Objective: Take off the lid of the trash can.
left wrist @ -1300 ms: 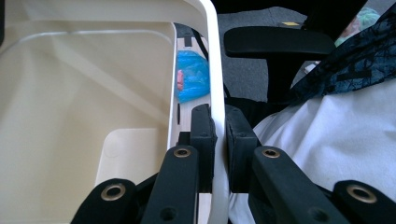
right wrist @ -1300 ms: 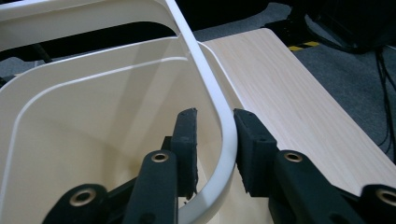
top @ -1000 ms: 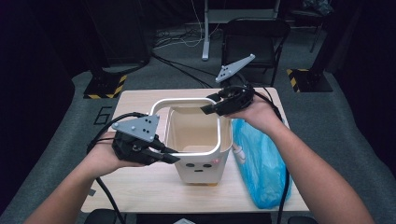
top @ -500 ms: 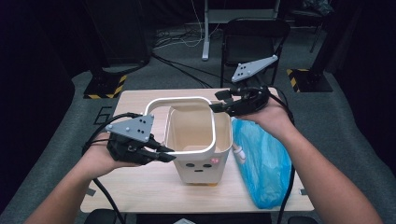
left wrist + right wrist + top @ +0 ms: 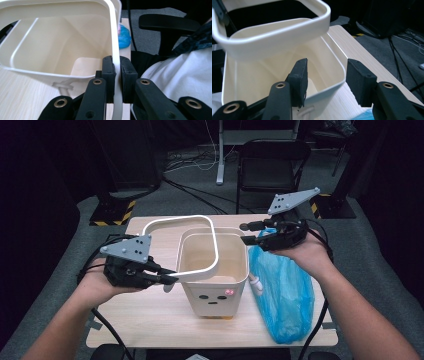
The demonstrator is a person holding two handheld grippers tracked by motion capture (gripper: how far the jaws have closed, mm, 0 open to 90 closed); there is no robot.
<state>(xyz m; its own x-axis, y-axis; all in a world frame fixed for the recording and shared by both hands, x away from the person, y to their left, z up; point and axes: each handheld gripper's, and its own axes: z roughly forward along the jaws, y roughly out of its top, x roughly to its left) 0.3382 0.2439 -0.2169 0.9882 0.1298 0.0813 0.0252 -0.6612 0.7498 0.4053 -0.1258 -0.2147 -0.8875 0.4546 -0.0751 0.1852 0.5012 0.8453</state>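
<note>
A cream bin (image 5: 215,290) with a face on its front stands mid-table. A white ring frame (image 5: 175,218) hangs tilted over the bin's left rim and reaches out past it to the left. My left gripper (image 5: 170,279) is shut on the ring's near edge; in the left gripper view the ring's band (image 5: 113,37) runs between the pads of that gripper (image 5: 117,72). My right gripper (image 5: 245,232) hovers open just right of the bin's far right corner, clear of the ring. In the right gripper view its jaws (image 5: 327,75) frame the bin's rim (image 5: 329,85) without touching it, and the ring (image 5: 287,27) floats above.
A blue plastic bag (image 5: 282,290) lies on the wooden table (image 5: 150,320) right of the bin, under my right wrist. A black chair (image 5: 270,165) stands behind the table, and cables run across the floor.
The left gripper has carried the ring to the left, off the bin's top. The right gripper has drawn away to the right from the ring's far corner.
</note>
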